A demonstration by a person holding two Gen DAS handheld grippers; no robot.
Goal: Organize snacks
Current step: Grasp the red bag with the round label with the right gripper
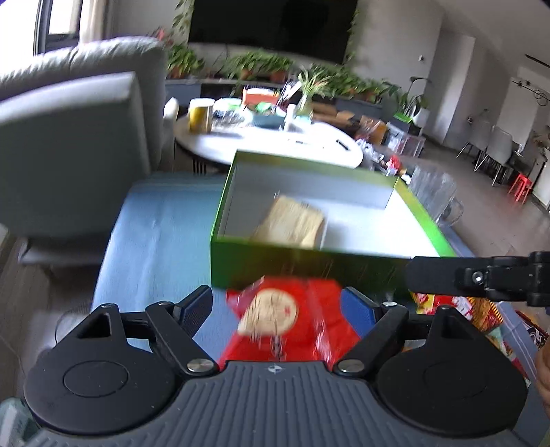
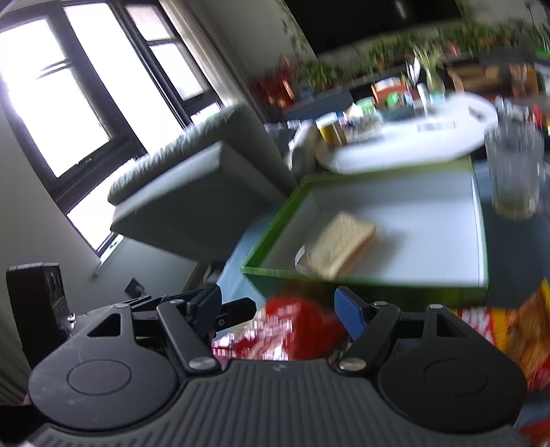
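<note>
A home living room: grey sofa (image 1: 86, 113), dark television (image 1: 271, 27), potted plants (image 1: 261, 65) and cluttered white tabletop (image 1: 268, 141) beyond the claw.

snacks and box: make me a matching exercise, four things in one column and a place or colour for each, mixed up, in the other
Things:
1. green box
2. tan packet
3. red packet
4. clear jar

Places or colours:
A. between the fingers of the left claw
B. lying inside the box
C. white inside
D. standing outside the box, beside its wall

Pairs: 1-C, 2-B, 3-A, 4-D
</note>
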